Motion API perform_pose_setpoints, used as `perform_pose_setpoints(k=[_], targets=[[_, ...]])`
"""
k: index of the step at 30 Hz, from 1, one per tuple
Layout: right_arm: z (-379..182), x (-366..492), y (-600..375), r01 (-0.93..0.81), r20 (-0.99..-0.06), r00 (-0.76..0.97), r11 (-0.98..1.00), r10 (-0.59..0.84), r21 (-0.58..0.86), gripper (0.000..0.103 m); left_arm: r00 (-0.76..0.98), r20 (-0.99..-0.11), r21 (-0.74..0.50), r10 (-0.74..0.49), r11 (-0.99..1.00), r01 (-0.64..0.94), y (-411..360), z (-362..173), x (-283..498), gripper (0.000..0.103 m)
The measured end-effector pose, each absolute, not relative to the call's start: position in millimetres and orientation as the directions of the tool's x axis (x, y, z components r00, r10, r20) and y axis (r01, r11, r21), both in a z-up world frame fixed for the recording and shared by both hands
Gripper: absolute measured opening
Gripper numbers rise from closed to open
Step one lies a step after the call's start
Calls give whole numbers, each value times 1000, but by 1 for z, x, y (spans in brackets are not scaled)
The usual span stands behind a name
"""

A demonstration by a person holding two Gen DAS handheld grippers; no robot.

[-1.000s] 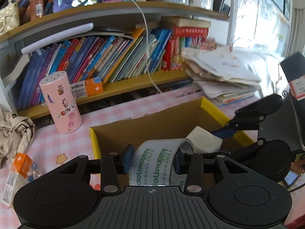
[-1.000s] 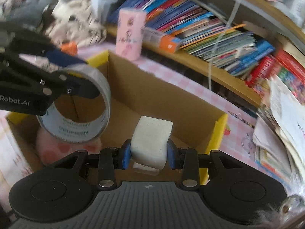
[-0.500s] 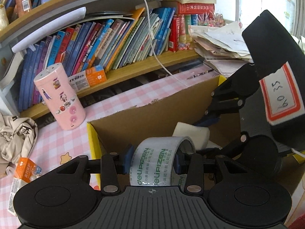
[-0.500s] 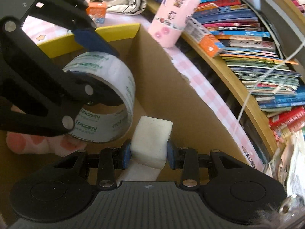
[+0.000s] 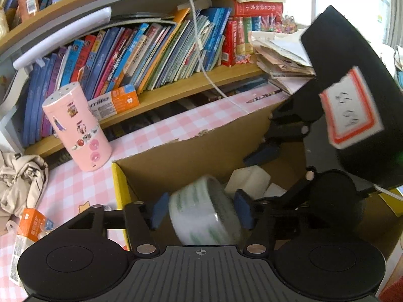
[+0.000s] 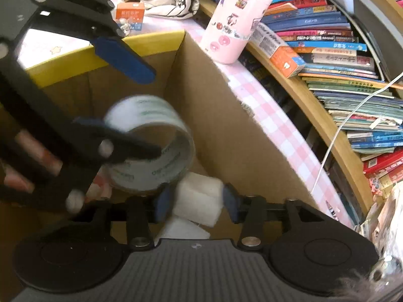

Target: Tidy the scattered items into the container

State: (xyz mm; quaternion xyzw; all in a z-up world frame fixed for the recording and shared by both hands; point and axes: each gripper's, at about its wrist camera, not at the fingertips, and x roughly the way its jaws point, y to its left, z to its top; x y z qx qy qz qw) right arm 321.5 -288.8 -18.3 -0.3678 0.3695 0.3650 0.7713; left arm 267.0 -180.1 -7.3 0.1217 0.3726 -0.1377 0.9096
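Note:
Both grippers hang over an open cardboard box (image 5: 201, 156) with a yellow rim. My left gripper (image 5: 200, 213) has its jaws opening. A blurred roll of clear tape (image 5: 204, 214) with green print sits tilted between them, with gaps to both blue pads. The right wrist view shows that tape roll (image 6: 151, 146) low inside the box (image 6: 226, 125), under the left gripper (image 6: 153, 113). My right gripper (image 6: 196, 201) is opening too. A white foam block (image 6: 197, 201) lies between its pads, which no longer press on it. The same white block (image 5: 248, 181) shows beyond the tape.
A pink cylinder (image 5: 76, 128) with stickers stands on the pink checked tablecloth left of the box. A small orange carton (image 5: 32, 226) and a crumpled cloth (image 5: 20, 176) lie further left. Behind are a bookshelf (image 5: 151, 58), a paper stack (image 5: 279, 58) and a hanging white cable (image 5: 201, 50). A pink-and-white item (image 6: 37, 158) lies in the box.
Both pairs of jaws have spread apart. The tape roll has slipped free, tilted and dropped lower in the box. The white block is no longer squeezed.

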Motion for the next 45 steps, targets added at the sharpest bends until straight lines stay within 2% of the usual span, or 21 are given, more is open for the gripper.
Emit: perform_pose_setpoints(k=[8,14,21,31,38,45], targets=[[-10,316,-294,-829,-826,467,480,315,-285,58,725,-669,129,-163,935,329,-177,5,250,80],[-1,305,-304,-816,-812,474,517,340,-260,62,746,-644,109,-169,945,309,-173,13,231,86],[10,283,-311,-788,-772,527,544,355,-288,75,797,-580,137,-172,943,303,-178,22,205,96],[30,255,-327,-717,-715,605,629,349,-300,75,822,-534,152,-199,933,325,-181,29,181,97],[35,233,-333,-632,-701,650,721,294,-283,77,810,-539,94,-230,939,330,-160,27,161,97],[47,198,-331,-514,-641,729,810,240,-281,83,818,-519,22,-246,953,301,-126,33,136,97]])
